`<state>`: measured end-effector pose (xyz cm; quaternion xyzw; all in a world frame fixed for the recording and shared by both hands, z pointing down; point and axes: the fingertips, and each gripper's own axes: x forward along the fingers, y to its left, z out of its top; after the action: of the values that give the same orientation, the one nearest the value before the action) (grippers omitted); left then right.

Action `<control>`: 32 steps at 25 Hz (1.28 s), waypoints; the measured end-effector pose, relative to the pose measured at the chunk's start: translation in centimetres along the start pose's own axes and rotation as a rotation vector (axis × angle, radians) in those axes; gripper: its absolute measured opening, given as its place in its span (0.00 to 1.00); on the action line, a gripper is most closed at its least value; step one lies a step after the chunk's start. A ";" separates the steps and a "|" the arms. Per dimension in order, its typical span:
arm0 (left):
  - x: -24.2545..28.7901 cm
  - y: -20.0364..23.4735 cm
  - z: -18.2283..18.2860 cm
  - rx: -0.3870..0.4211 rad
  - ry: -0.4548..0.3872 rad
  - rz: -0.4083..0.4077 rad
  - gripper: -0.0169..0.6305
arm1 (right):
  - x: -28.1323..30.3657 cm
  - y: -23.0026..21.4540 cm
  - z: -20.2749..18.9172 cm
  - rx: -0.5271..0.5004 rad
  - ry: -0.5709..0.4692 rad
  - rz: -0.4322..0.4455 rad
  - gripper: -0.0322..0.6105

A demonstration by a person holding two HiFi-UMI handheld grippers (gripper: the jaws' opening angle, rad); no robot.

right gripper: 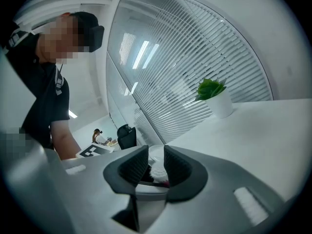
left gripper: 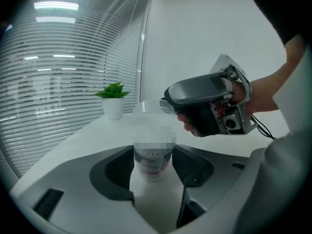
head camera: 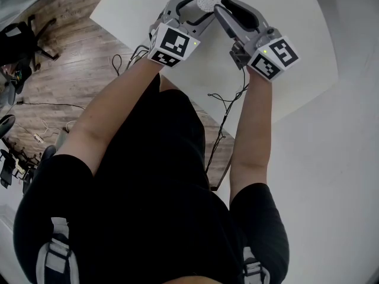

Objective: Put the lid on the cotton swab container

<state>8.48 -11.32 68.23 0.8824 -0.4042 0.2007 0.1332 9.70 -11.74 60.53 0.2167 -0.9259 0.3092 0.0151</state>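
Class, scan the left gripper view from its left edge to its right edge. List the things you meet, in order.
potted plant → cotton swab container → right tool → person's forearm

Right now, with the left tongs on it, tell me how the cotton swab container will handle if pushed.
The cotton swab container is a tall, narrow cylinder, so it probably tips if pushed high, then rolls. Holding only white swabs, it is likely light. Its smooth plastic wall may slip in the left tongs.
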 end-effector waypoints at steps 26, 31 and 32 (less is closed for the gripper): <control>0.4 -0.1 0.6 0.005 -0.006 0.010 0.41 | 0.8 0.0 -2.0 -0.265 0.127 -0.193 0.22; 0.3 -0.1 0.8 0.000 -0.011 0.009 0.41 | 1.2 0.4 -1.9 -0.331 0.136 -0.214 0.22; 0.3 -0.1 0.8 0.001 -0.010 0.009 0.41 | 1.3 0.6 -1.9 -0.352 0.139 -0.224 0.21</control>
<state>8.89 -11.73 67.65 0.8816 -0.4087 0.1969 0.1299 8.10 -10.73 61.91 0.2904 -0.9324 0.1533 0.1509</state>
